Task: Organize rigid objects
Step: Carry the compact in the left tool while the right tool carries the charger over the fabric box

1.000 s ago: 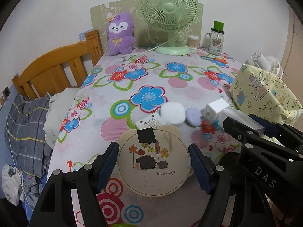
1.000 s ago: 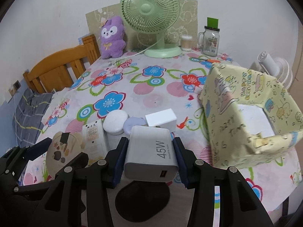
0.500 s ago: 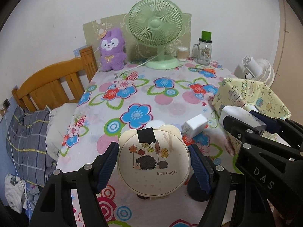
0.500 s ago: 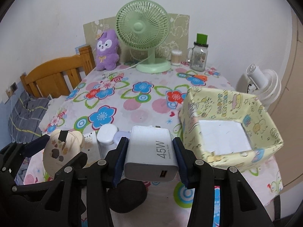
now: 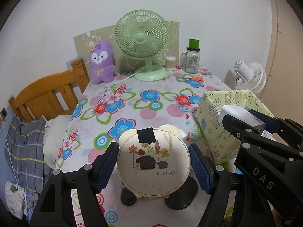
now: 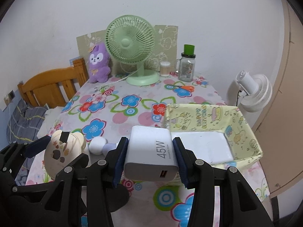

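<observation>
My right fingers (image 6: 151, 151) were clamped on the flanks of the white 45W charger (image 6: 151, 153), pads pressing its two flat sides so the smooth block could not slip, and I held it lifted just at the near-left corner of the yellow paper box (image 6: 244, 124), which I judged to be where it belonged. My left fingers (image 5: 153, 162) stood wide but firmly closed on the round cream case (image 5: 153, 162) with the hedgehog picture, gripped across its full width because it offered no narrower hold; it hung above the table (image 5: 132, 113), to the left of the box and a little nearer me. On the cloth left of the box, a white round case (image 6: 97, 144) and a lilac one (image 6: 108, 147) still waited their turn. Beyond the box, by the wall, stood the green fan (image 6: 130, 47), the purple plush (image 6: 98, 64) and the glass jar (image 6: 186, 66), well out of my way.
</observation>
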Tool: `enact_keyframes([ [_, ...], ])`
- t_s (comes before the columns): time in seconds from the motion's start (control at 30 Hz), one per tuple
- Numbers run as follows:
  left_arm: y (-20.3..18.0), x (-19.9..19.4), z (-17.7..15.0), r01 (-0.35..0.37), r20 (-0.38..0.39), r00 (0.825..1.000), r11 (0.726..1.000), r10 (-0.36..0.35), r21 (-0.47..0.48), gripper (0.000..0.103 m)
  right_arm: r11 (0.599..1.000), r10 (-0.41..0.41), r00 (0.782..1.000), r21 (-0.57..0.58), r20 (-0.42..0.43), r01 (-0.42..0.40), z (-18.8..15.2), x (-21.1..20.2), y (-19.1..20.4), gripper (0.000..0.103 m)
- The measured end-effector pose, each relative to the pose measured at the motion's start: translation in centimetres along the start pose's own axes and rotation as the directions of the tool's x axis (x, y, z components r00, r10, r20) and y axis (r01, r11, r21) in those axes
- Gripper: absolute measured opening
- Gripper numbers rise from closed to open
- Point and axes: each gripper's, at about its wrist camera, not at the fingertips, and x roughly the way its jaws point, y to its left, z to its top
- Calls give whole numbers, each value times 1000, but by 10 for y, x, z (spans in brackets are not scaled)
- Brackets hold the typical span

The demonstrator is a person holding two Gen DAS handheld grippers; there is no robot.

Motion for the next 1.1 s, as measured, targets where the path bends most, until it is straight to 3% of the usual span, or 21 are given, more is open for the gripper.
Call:
enact_keyframes([
  [0.43,-45,3,22,29,24,999,999,-30,42,76,999,-25,999,47,19,24,12,-6,-50,51],
  [1.1,-107,42,53,68,-14,998,993,-67,101,76,993,-62,998,104,-11,63,25,20,-120,51],
])
